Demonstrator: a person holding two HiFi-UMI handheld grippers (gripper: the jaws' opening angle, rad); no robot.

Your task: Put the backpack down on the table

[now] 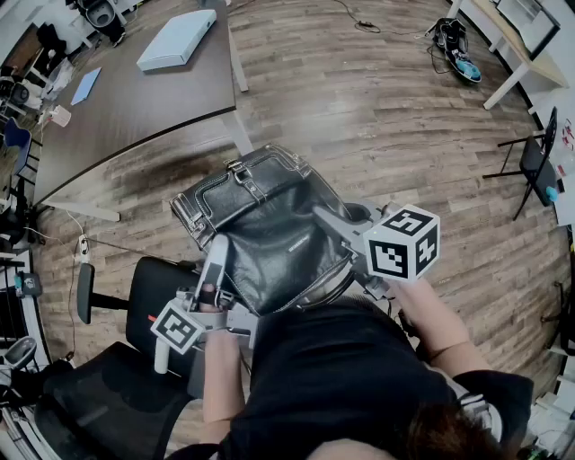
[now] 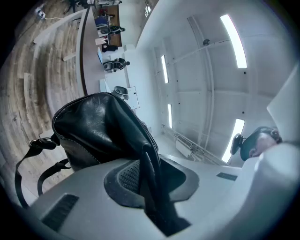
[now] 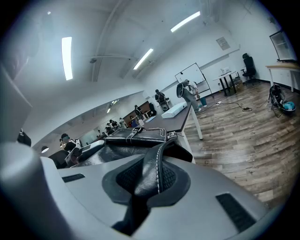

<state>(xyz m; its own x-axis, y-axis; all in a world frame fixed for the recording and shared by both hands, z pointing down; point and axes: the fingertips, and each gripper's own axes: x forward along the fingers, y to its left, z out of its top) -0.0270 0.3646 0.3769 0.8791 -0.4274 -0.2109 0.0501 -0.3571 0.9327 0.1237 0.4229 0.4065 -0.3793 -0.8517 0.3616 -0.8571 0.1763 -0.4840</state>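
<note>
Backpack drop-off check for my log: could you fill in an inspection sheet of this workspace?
Surface: dark table, mostly bare.
Job's things: black backpack held up over the floor, short of the table.
Clutter: white box and blue sheet on the table.
Grippers: left gripper and right gripper each shut on a backpack strap.
Cables: cable on the floor beyond the table.
Surroundings: wood floor, office chair beside the person.

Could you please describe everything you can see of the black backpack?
The black leather-look backpack is glossy and creased, with silver buckles on its flap and white stitching along a strap. It is held above the wooden floor, short of the dark table. The left gripper and right gripper each have jaws shut on a strap or fold of it.
</note>
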